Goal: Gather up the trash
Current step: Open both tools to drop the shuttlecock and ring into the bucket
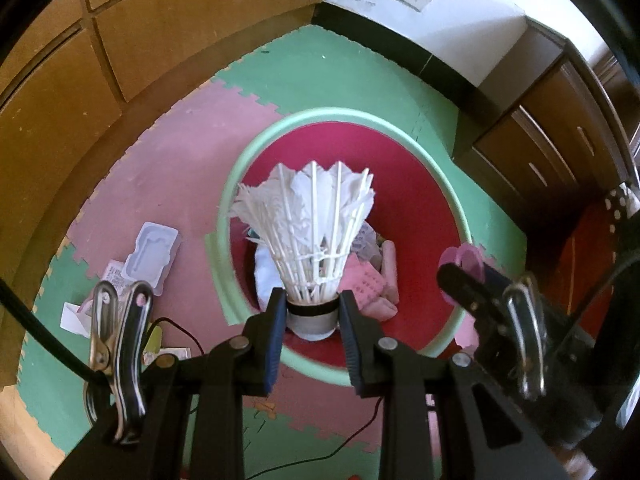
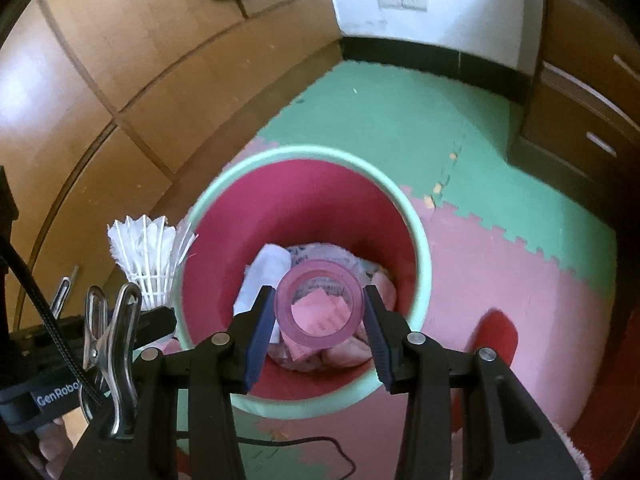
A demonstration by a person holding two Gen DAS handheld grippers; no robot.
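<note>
The left hand-held gripper (image 1: 313, 312) pinches a shuttlecock (image 1: 310, 232) by its cork base, one pad on each side, feathers fanning away toward 12 o'clock along the fingers' line. In its own view the bin (image 1: 460, 216), a pale green rim with a red inside, lies directly beyond and below the shuttlecock, so the cork hangs over the opening near the 6 o'clock part of the rim. Trash already sits at the bottom.

The right hand-held gripper (image 2: 319, 312) pinches a pink tape ring (image 2: 319, 306) across its width, the hole facing the camera and its axis pointing down into the bin. In the right view the ring sits well inside the rim, over paper scraps, while the shuttlecock appears at 9 o'clock, just at the rim's outer edge.

Judging from this, the ring is better centred; a release would likely drop it cleanly. The shuttlecock looks closer to the rim and may want a nudge inward first.

Loose papers (image 1: 116, 280) lie on the floor mat at 9 o'clock of the bin, not yet collected.
</note>
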